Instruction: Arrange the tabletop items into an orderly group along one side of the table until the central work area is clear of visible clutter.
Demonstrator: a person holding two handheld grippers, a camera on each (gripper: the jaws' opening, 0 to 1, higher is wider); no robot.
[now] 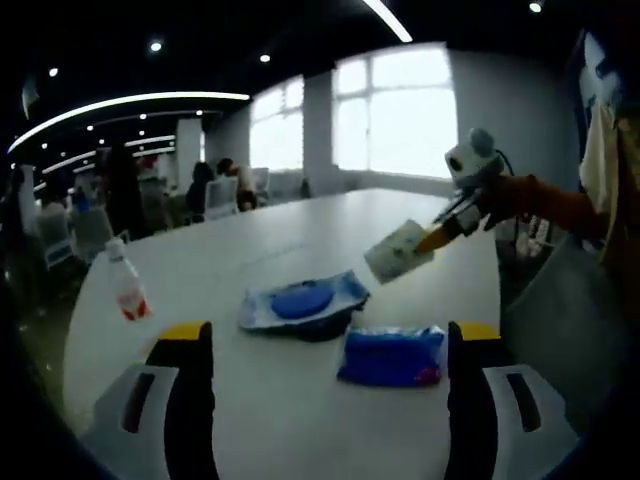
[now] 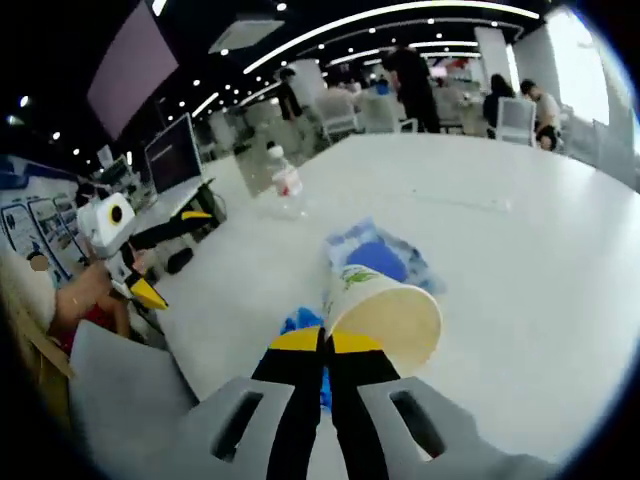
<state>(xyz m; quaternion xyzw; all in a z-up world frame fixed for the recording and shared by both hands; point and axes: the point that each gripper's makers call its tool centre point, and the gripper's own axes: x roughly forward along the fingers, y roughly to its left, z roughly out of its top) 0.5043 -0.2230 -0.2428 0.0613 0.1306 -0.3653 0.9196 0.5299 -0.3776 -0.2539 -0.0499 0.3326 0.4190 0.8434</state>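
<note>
we have the right gripper (image 2: 324, 342) pinched tight on the rim of the paper cup (image 2: 385, 305), held off the table (image 2: 520, 220), and that thin rim (easily crushed) could slip free. our left gripper (image 1: 330, 345) hangs wide open and empty, blue pack (image 1: 392, 356) just ahead at twelve o'clock, blue pouch (image 1: 303, 301) beyond it, bottle (image 1: 126, 283) at ten o'clock.

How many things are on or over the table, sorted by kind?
Bottle: 1
Blue packets: 2, one with a round lid, one plain
Paper cup, held in the right gripper: 1
Total: 4
</note>
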